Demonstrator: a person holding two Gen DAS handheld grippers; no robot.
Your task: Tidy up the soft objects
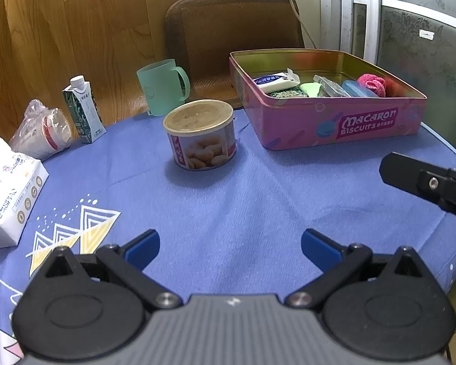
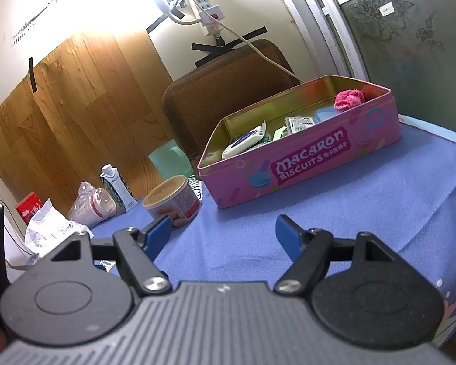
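A pink "Macaron Biscuits" tin (image 1: pixel 334 121) stands open at the back right of the blue tablecloth. It holds a white tissue pack (image 1: pixel 275 82), a green cloth (image 1: pixel 310 88), a blue item (image 1: pixel 357 88) and a pink fluffy scrunchie (image 1: pixel 372 83). The tin (image 2: pixel 304 164) and the scrunchie (image 2: pixel 348 99) also show in the right wrist view. My left gripper (image 1: pixel 229 248) is open and empty above bare cloth. My right gripper (image 2: pixel 223 234) is open and empty in front of the tin; part of it shows at the right edge of the left wrist view (image 1: pixel 425 182).
A round snack can (image 1: pixel 202 133) stands mid-table. Behind it are a green mug (image 1: pixel 162 91), a milk carton (image 1: pixel 83 111) and bagged cups (image 1: pixel 44 133). A white tissue pack (image 1: pixel 6 191) lies at the left edge. A brown chair (image 1: pixel 234 39) stands behind the table.
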